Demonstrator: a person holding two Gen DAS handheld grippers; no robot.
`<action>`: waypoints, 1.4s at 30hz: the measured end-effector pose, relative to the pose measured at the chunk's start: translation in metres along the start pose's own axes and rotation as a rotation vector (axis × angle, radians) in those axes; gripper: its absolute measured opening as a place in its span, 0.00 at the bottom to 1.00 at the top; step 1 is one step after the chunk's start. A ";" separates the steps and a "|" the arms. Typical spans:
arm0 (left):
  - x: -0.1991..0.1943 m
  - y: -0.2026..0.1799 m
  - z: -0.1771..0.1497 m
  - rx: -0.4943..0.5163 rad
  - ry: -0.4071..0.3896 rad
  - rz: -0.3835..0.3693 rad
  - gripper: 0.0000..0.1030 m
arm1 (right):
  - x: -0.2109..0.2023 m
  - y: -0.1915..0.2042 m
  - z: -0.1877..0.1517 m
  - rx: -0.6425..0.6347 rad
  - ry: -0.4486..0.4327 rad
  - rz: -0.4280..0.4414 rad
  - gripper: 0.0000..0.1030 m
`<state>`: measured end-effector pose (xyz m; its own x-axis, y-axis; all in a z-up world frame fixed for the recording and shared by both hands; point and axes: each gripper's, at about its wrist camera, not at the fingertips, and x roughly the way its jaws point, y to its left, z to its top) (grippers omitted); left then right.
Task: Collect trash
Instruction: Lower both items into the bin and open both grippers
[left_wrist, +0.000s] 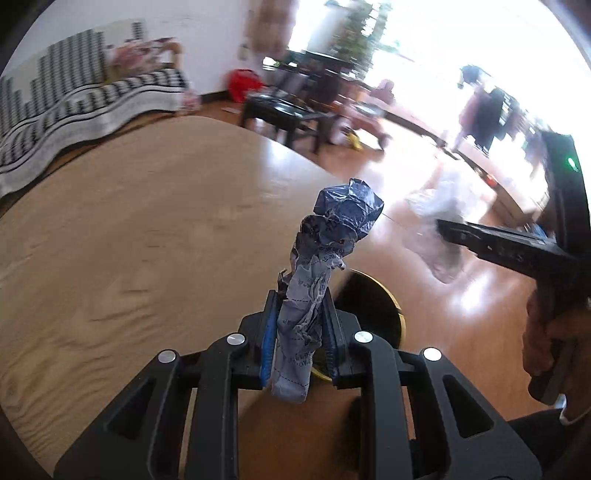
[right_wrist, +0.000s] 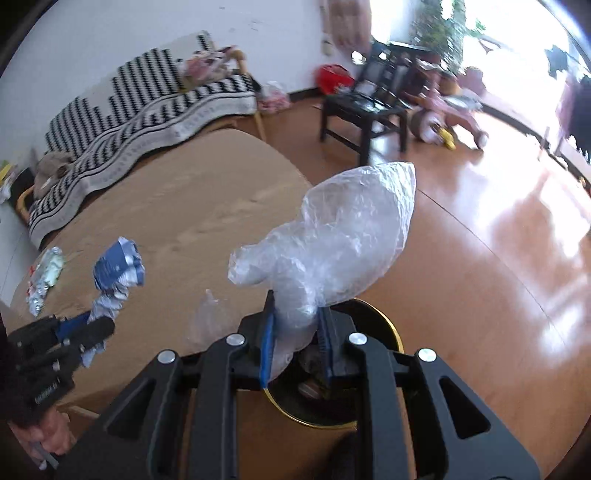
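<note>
My left gripper (left_wrist: 301, 332) is shut on a crumpled blue-and-white paper wrapper (left_wrist: 325, 251), held upright over the table edge; it also shows in the right wrist view (right_wrist: 118, 269). My right gripper (right_wrist: 295, 339) is shut on a crumpled clear plastic bag (right_wrist: 332, 243), held above a black bin with a gold rim (right_wrist: 376, 369) on the floor. The bin (left_wrist: 373, 306) also shows past the wrapper in the left wrist view, and the right gripper (left_wrist: 461, 232) with the bag at the right. A smaller clear plastic scrap (right_wrist: 210, 321) and a green-white wrapper (right_wrist: 46, 273) lie on the table.
A round wooden table (left_wrist: 147, 221) fills the left. A sofa with a black-and-white cover (right_wrist: 147, 103) stands behind it. A black side table (right_wrist: 365, 110), a red bag (right_wrist: 332, 77) and a pink toy tricycle (right_wrist: 454, 114) stand on the glossy wooden floor.
</note>
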<state>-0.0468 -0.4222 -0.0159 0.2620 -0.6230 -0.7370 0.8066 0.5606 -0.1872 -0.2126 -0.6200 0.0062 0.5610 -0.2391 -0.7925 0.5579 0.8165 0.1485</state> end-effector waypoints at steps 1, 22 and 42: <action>0.006 -0.007 0.000 0.012 0.009 -0.010 0.21 | 0.001 -0.008 -0.002 0.009 0.009 -0.005 0.20; 0.085 -0.049 -0.011 0.052 0.125 -0.049 0.22 | 0.072 -0.040 -0.016 0.002 0.243 -0.019 0.24; 0.073 -0.055 -0.006 0.044 0.065 -0.078 0.71 | 0.050 -0.036 -0.010 0.017 0.164 -0.032 0.70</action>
<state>-0.0752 -0.4948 -0.0633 0.1636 -0.6267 -0.7619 0.8463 0.4860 -0.2181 -0.2105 -0.6563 -0.0451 0.4361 -0.1746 -0.8828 0.5847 0.8007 0.1304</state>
